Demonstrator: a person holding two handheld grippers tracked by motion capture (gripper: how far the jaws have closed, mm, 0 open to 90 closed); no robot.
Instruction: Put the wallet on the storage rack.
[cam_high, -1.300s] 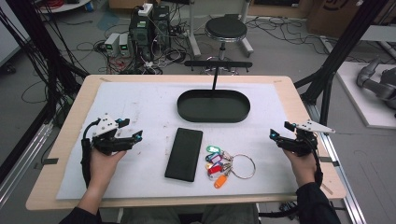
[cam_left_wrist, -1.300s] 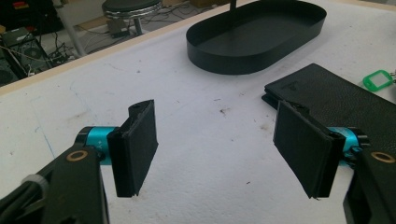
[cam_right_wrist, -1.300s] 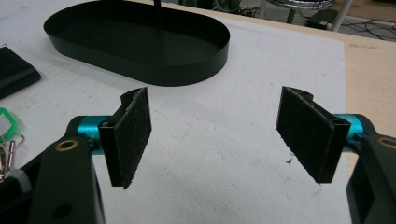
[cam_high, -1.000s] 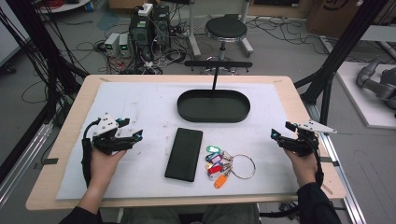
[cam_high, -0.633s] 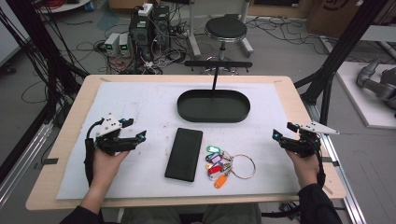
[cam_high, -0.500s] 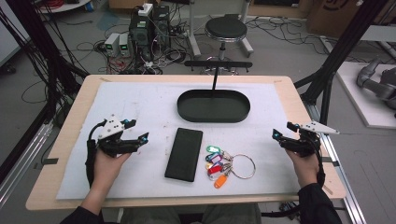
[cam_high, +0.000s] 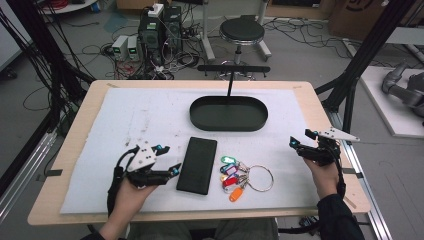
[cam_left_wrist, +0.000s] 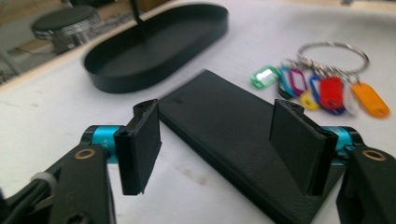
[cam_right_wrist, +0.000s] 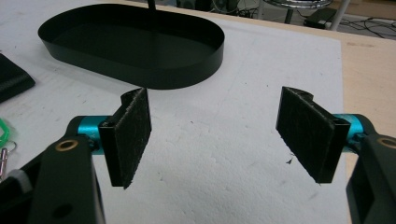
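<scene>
Black phone (cam_high: 197, 165) lies flat near the middle of the white surface (cam_high: 150, 115), left of the key bunch (cam_high: 240, 175) and nearer than the empty oval tray (cam_high: 229, 113). Left tool (cam_high: 169, 160) has just been narrowing slightly, jaws still wide, straddling the phone's near corner without contact. Right tool (cam_high: 299, 140) waits open, empty, well right. Nothing lifted yet.

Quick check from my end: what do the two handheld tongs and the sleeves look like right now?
Both tongs, left and right, have black bodies, flat black textured pads and turquoise collars behind them. A pale grey three-cornered plate tops each, and a black cable trails from each. The right sleeve is dark.
</scene>
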